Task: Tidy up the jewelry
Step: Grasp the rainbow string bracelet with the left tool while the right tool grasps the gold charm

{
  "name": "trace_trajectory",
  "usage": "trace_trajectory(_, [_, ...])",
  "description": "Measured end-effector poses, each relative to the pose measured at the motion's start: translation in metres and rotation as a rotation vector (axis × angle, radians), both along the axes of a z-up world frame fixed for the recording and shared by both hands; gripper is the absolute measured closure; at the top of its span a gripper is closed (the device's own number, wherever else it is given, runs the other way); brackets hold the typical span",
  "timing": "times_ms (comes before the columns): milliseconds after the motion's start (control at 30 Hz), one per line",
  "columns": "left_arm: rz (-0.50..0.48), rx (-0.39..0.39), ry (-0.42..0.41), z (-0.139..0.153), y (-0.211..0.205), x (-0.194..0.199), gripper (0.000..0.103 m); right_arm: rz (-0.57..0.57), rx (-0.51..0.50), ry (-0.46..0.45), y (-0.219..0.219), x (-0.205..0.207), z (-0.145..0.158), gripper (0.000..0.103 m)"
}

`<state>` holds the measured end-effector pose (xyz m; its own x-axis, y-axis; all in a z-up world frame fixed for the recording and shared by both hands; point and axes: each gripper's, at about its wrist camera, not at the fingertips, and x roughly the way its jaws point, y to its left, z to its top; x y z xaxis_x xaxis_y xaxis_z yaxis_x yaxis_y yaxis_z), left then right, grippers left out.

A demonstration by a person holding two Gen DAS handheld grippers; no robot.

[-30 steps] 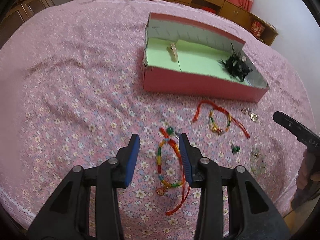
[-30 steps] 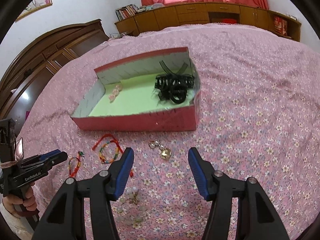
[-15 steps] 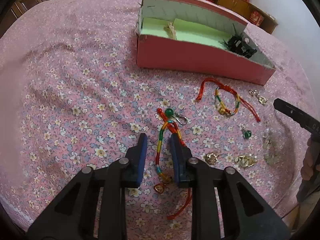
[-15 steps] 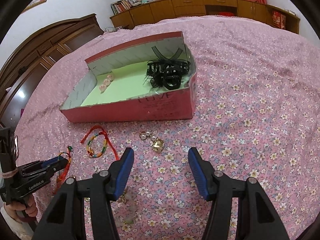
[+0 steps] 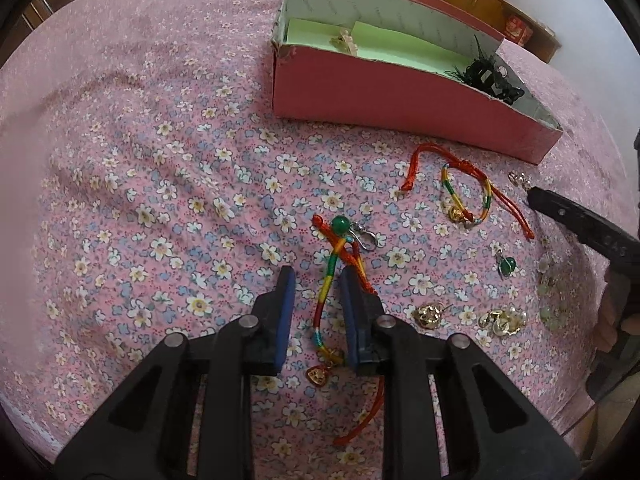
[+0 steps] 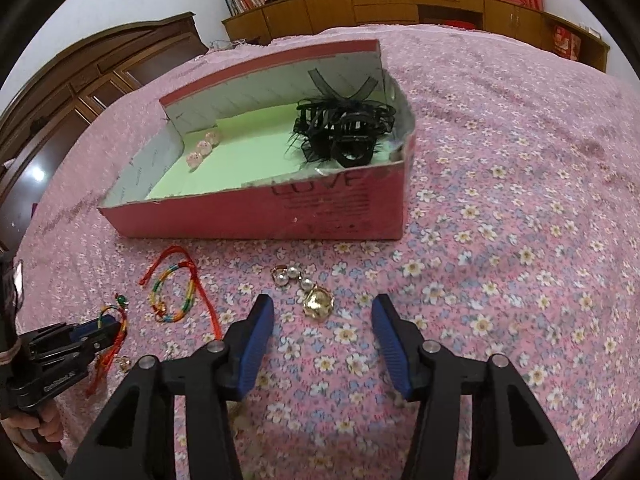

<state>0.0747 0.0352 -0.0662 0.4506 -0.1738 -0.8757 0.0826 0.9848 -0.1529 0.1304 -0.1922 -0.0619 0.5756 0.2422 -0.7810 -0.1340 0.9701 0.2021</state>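
At the lower middle of the left wrist view, the left gripper (image 5: 316,312) straddles one strand of a rainbow cord bracelet (image 5: 326,284) lying on the pink floral bedspread (image 5: 160,184). Its jaws have just been closing and stand narrow, but a sliver of cloth shows on both sides of the cord, so the pads are not yet pressing it; nothing is grasped. A green bead (image 5: 341,224) and a small clasp sit at the cord's upper end, a gold charm (image 5: 318,374) at its lower end. To the right lie a second rainbow bracelet (image 5: 466,196), gold pieces (image 5: 428,314) and, at the far right edge, the tip of the other tool. The pink box (image 5: 384,92) fills the upper right, with black hair accessories (image 5: 486,76) already inside.

In the right wrist view, the right gripper (image 6: 322,320) is released, its jaws having just been closing somewhat, on either side of a pearl and gold pendant (image 6: 318,300) without touching it.

The step in hand looks like paired pick-ups, each tool lowering on its own piece. The next move likely calls for the left jaws to finish pinching the thin cord, low enough to catch it without bunching the cloth, then a lift toward the box.
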Motion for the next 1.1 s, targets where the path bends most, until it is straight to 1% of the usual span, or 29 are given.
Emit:
trace_trajectory(67, [-0.003, 0.003, -0.007, 0.0, 0.0, 0.001, 0.088, 0.0, -0.011, 0.001, 0.002, 0.003, -0.005, 0.053])
trace_trajectory(200, [-0.013, 0.007, -0.033, 0.0, 0.0, -0.005, 0.089, -0.003, -0.025, -0.01, 0.004, 0.002, -0.01, 0.063])
trace_trajectory(267, [-0.013, -0.005, -0.036, 0.001, 0.0, -0.007, 0.093, -0.01, -0.003, 0.002, 0.002, 0.002, -0.011, 0.065])
trace_trajectory(333, [-0.014, -0.013, -0.037, 0.004, 0.0, -0.011, 0.103, -0.019, 0.027, 0.02, -0.002, 0.003, -0.012, 0.065])
trace_trajectory(367, [-0.014, -0.02, -0.038, 0.007, 0.001, -0.014, 0.103, -0.024, 0.037, 0.027, -0.004, 0.004, -0.012, 0.066])
trace_trajectory(400, [-0.012, -0.025, -0.04, 0.009, 0.002, -0.016, 0.103, -0.029, 0.041, 0.031, -0.005, 0.004, -0.012, 0.07])
trace_trajectory(433, [-0.011, -0.031, -0.043, 0.01, 0.005, -0.017, 0.103, -0.034, 0.035, 0.031, -0.005, 0.004, -0.012, 0.076])
trace_trajectory(467, [-0.01, -0.038, -0.046, 0.012, 0.005, -0.019, 0.103, -0.032, 0.035, 0.031, -0.006, 0.003, -0.011, 0.081])
trace_trajectory(500, [-0.011, -0.043, -0.049, 0.014, 0.007, -0.021, 0.103, -0.027, 0.042, 0.031, -0.007, 0.001, -0.01, 0.083])
trace_trajectory(767, [-0.011, -0.053, -0.095, 0.036, 0.01, -0.036, 0.103, -0.02, 0.102, 0.0, -0.016, -0.022, 0.003, 0.084])
trace_trajectory(1100, [-0.006, -0.06, -0.186, 0.074, 0.01, -0.042, 0.103, -0.018, 0.173, -0.093, -0.02, -0.045, 0.036, 0.084])
